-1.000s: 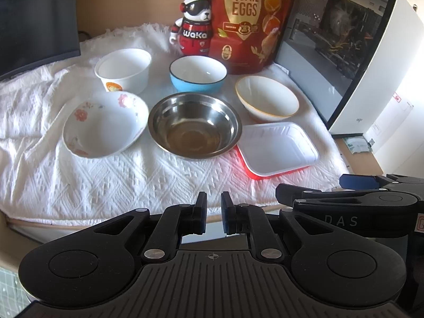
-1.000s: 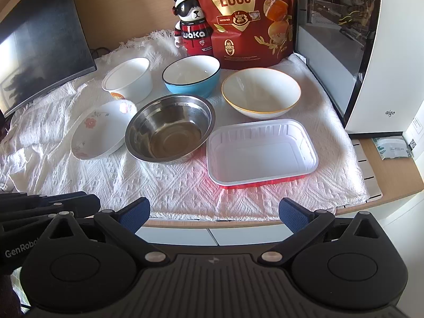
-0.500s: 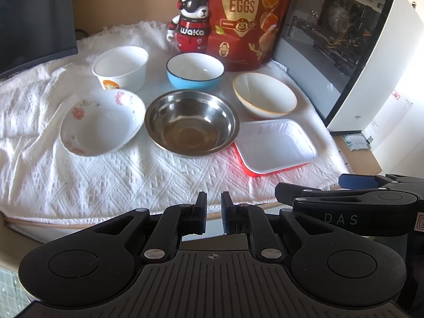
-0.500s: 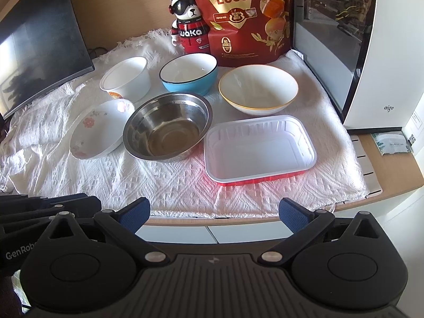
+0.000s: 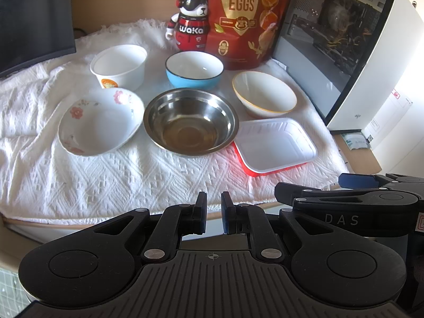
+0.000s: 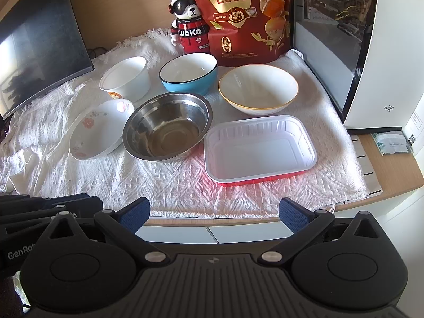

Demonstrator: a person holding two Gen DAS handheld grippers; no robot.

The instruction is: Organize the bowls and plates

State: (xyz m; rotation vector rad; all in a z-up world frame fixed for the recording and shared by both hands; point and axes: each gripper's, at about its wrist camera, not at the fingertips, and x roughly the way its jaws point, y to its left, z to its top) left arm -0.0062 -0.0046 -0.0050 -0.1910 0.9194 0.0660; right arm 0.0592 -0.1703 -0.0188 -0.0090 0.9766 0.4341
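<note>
Both tools hang low at the near edge of the table (image 6: 376,156), in front of the dishes and not touching any. Left tool (image 5: 211,216) is clenched, its two fingers almost together with nothing between them. Right tool (image 6: 213,213) is released, its blue pads far apart with nothing between them. Each tool shows at the side of the other one's view.

All the dishes sit on a white cloth (image 5: 92,180) ahead of the tools. Going left to right in the near row, ahead of the left tool and off to its left is the flower plate (image 5: 99,122). Its right rim looks to touch the steel bowl (image 5: 189,122), which is straight ahead of the left tool. Next is the white tray (image 6: 261,149) with a red outside, straight ahead of the right tool and close beside the steel bowl.

In the far row, left to right, are the white cup (image 5: 119,66), the blue bowl (image 5: 194,70) and the gold-rim bowl (image 6: 258,88).

Behind them stand a panda toy (image 5: 190,27) and a red bag (image 5: 246,18) that says QUAIL EGGS. A dark screen (image 6: 34,61) is far to the left. A white box (image 6: 371,53) with a glass side is to the right.
</note>
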